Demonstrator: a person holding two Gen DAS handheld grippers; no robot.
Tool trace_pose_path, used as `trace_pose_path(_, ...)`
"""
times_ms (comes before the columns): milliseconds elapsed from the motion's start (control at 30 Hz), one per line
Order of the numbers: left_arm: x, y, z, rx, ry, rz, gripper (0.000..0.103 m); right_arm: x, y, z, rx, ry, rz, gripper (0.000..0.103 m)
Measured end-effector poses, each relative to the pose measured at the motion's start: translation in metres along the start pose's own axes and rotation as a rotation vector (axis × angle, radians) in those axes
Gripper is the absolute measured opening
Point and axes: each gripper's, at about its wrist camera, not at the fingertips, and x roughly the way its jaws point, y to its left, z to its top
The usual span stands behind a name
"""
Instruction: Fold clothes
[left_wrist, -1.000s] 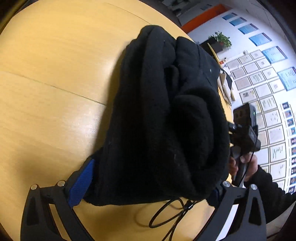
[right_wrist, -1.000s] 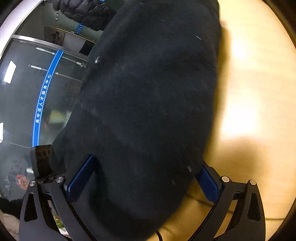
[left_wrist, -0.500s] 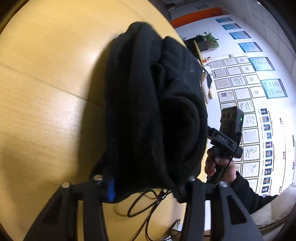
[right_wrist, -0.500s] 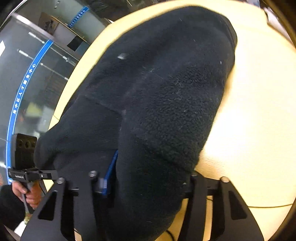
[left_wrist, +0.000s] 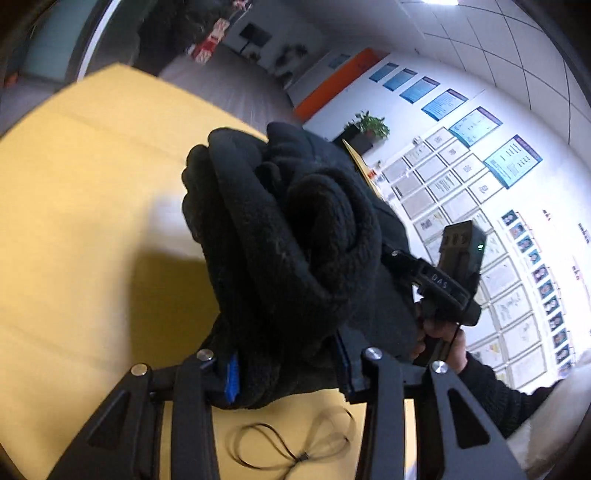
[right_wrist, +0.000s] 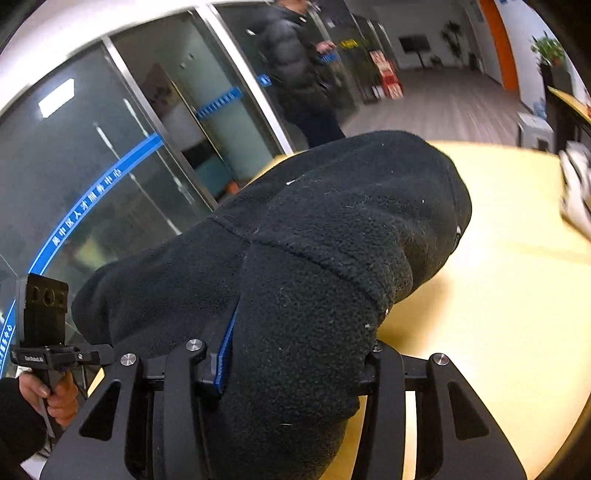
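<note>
A: With the counter (left_wrist: 74, 229) under it, black fleece (left_wrist: 295, 236) hangs bunched, lifted clear?

B: I see both clamped on it, left tool (left_wrist: 288, 365) and right tool (right_wrist: 295, 365). Soft, bulky, floppy; I'd grip hems.

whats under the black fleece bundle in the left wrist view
Under the black fleece bundle, clamped by the left gripper, lies the yellow table, carrying the bundle's shadow and a thin black cable loop. The tabletop directly behind the fleece is covered, so anything there cannot be seen.
</note>
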Motion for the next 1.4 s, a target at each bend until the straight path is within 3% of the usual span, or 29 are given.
trace_pose_path(100, 0.036, 0.034, 0.019, -0.001, 0.002, 0.039, 0.042, 0.052, -0.033, 0.009, 0.042, 0.022, 0.035, 0.046)
trace_pose_path(167, 0.072, 0.061, 0.022, -0.013, 0.048, 0.071, 0.042, 0.096, -0.07, -0.008, 0.11, 0.109, 0.028, 0.047)
trace_pose_path(233, 0.115, 0.091, 0.015, -0.047, 0.133, 0.115, 0.045, 0.133, -0.097, -0.018, 0.158, 0.245, -0.03, 0.047)
trace_pose_path(267, 0.131, 0.102, 0.012, -0.059, 0.162, 0.13, 0.048, 0.147, -0.102, -0.026, 0.146, 0.293, -0.07, 0.053)
trace_pose_path(367, 0.133, 0.109, 0.011, -0.056, 0.128, 0.111, 0.05, 0.148, -0.099, -0.027, 0.131, 0.268, -0.077, 0.057)
trace_pose_path(467, 0.142, 0.109, 0.02, -0.038, 0.128, 0.132, 0.056, 0.156, -0.083, -0.023, 0.089, 0.291, -0.152, 0.07)
trace_pose_path(567, 0.142, 0.097, 0.03, -0.01, 0.137, 0.197, 0.062, 0.159, -0.072, -0.02, 0.067, 0.33, -0.246, 0.094)
trace_pose_path(633, 0.129, 0.083, 0.034, 0.013, 0.14, 0.269, 0.068, 0.151, -0.062, -0.025, 0.046, 0.361, -0.269, 0.103)
trace_pose_path(667, 0.121, 0.076, 0.034, 0.029, 0.138, 0.308, 0.068, 0.148, -0.053, -0.022, 0.026, 0.367, -0.283, 0.103)
trace_pose_path(767, 0.084, 0.044, 0.033, 0.102, 0.067, 0.365, 0.077, 0.126, -0.014, -0.014, -0.067, 0.33, -0.331, 0.103)
trace_pose_path(833, 0.055, 0.017, 0.039, 0.144, 0.005, 0.405, 0.093, 0.1, 0.013, -0.013, -0.118, 0.295, -0.359, 0.103)
trace_pose_path(967, 0.016, -0.036, 0.033, 0.18, -0.051, 0.483, 0.093, 0.017, 0.044, -0.032, -0.188, 0.235, -0.404, 0.103)
trace_pose_path(1033, -0.005, -0.063, 0.027, 0.195, -0.075, 0.508, 0.093, 0.006, 0.078, -0.032, -0.202, 0.224, -0.423, 0.103)
trace_pose_path(1167, -0.039, -0.109, 0.011, 0.206, -0.101, 0.567, 0.101, -0.096, 0.074, -0.064, -0.196, 0.209, -0.432, 0.103)
trace_pose_path(1400, -0.078, -0.161, -0.015, 0.206, -0.141, 0.642, 0.103, -0.169, 0.103, -0.076, -0.199, 0.185, -0.437, 0.103)
